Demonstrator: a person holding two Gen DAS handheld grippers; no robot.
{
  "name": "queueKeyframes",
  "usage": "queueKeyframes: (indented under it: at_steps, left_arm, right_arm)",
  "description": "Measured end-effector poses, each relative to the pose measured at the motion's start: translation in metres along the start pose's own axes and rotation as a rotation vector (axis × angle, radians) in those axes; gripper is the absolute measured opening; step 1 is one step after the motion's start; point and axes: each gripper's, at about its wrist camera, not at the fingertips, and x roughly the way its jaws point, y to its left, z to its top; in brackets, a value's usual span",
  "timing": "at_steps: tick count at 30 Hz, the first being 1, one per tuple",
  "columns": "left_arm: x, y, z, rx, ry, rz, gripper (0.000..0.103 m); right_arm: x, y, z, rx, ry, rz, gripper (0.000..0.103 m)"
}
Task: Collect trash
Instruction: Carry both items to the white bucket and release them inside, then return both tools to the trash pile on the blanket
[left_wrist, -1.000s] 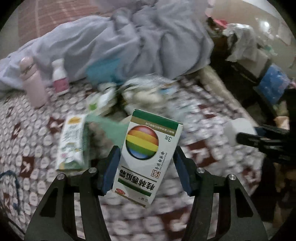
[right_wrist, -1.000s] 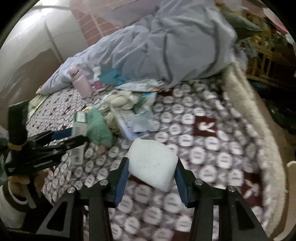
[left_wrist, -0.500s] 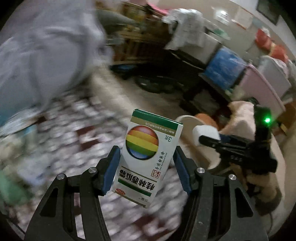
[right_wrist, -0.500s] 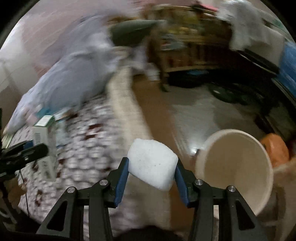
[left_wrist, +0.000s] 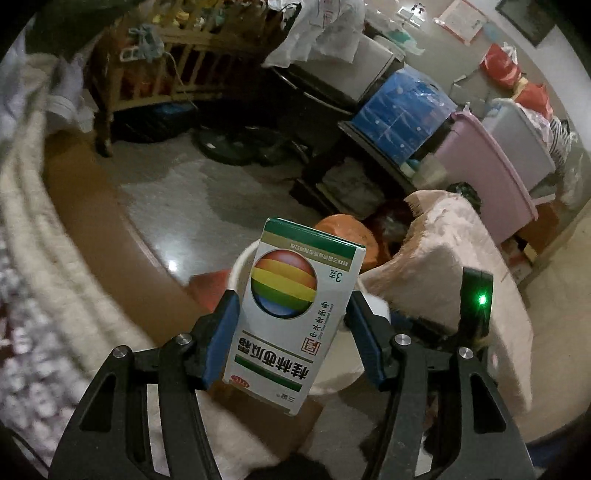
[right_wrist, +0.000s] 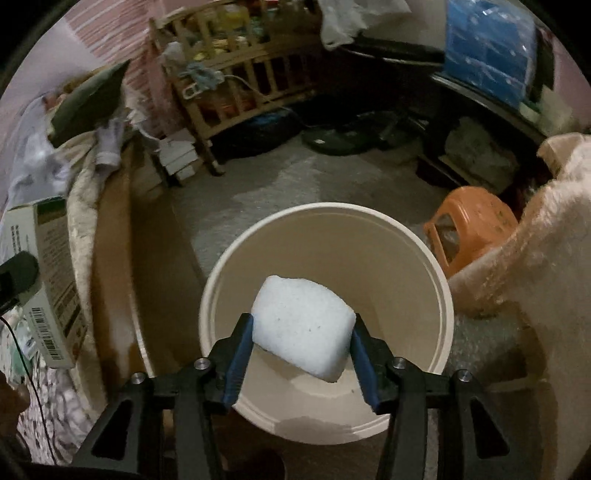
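Observation:
My left gripper (left_wrist: 291, 332) is shut on a white and green medicine box (left_wrist: 291, 317) with a rainbow ball print, held upright in the air in front of the cream bucket (left_wrist: 242, 264), whose rim shows behind the box. My right gripper (right_wrist: 301, 347) is shut on a white foam block (right_wrist: 301, 328) and holds it directly above the open mouth of the cream bucket (right_wrist: 417, 251). The bucket looks empty inside. The medicine box also shows at the left edge of the right wrist view (right_wrist: 48, 280).
The bed edge with its patterned cover (left_wrist: 33, 332) lies to the left. A pink fluffy blanket (left_wrist: 443, 266) drapes to the right of the bucket. An orange stool (right_wrist: 476, 225) stands behind it. A wooden crib (right_wrist: 240, 85), a blue box (left_wrist: 402, 110) and pink bins (left_wrist: 484, 170) stand further back.
Both grippers have swung right, away from the bed and toward the bucket on the floor. The foam block now hangs over the bucket. Both grips are unchanged.

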Motion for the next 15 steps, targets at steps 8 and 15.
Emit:
queueKeyframes:
  at_steps: [8,15]
  left_arm:
    - [0.022,-0.006,0.003,-0.024,0.025,-0.016,0.073]
    - [-0.007,0.009,-0.005,-0.027,-0.015,0.089,0.073]
  right_arm:
    - [0.007,-0.008,-0.003,0.038,0.006,0.001,0.072]
    - [0.015,0.005,-0.009,0.017,0.036,0.019,0.072]
